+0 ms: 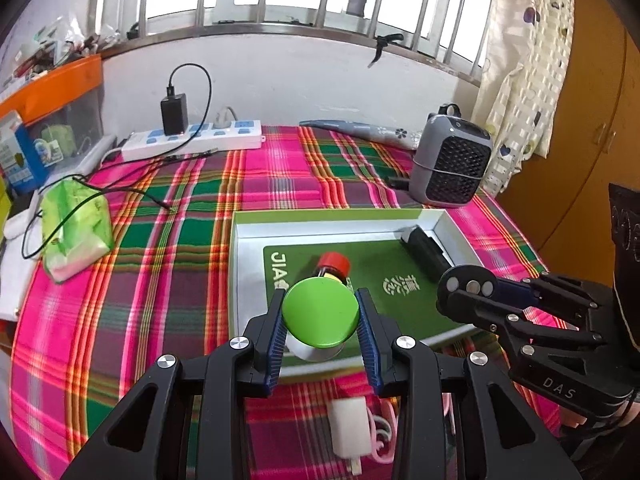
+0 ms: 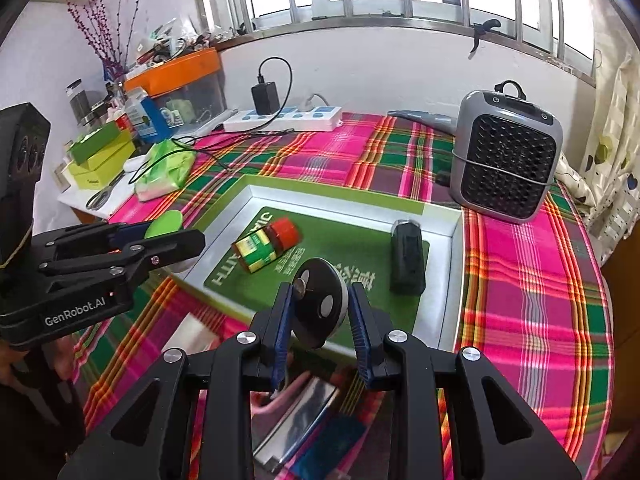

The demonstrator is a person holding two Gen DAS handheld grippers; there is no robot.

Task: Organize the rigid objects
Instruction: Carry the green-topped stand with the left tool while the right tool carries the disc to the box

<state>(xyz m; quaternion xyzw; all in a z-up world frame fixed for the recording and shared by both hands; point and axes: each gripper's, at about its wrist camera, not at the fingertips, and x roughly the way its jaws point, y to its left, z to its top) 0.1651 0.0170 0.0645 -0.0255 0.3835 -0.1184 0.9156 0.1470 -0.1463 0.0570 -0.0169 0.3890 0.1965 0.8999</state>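
My left gripper (image 1: 321, 314) is shut on a round jar with a green lid (image 1: 320, 312), held over the near edge of an open green box (image 1: 332, 216). My right gripper (image 2: 320, 304) is shut on a black round disc (image 2: 318, 304) with small silver magnets, above the box's near rim (image 2: 450, 320). Inside the box lie a small bottle with a red cap (image 2: 266, 246) on its side and a black rectangular object (image 2: 407, 256). In the left wrist view the right gripper (image 1: 470, 289) shows at the right with the disc (image 1: 460, 292). The left gripper (image 2: 176, 227) and green lid (image 2: 164, 224) show at the left of the right wrist view.
A plaid cloth (image 1: 160, 260) covers the table. A grey heater (image 2: 506, 160) stands at the back right, a white power strip (image 1: 192, 140) with a black charger by the wall, a green tissue pack (image 1: 76, 224) on the left. A white plug (image 1: 350, 428) and a silver case (image 2: 300, 416) lie near me.
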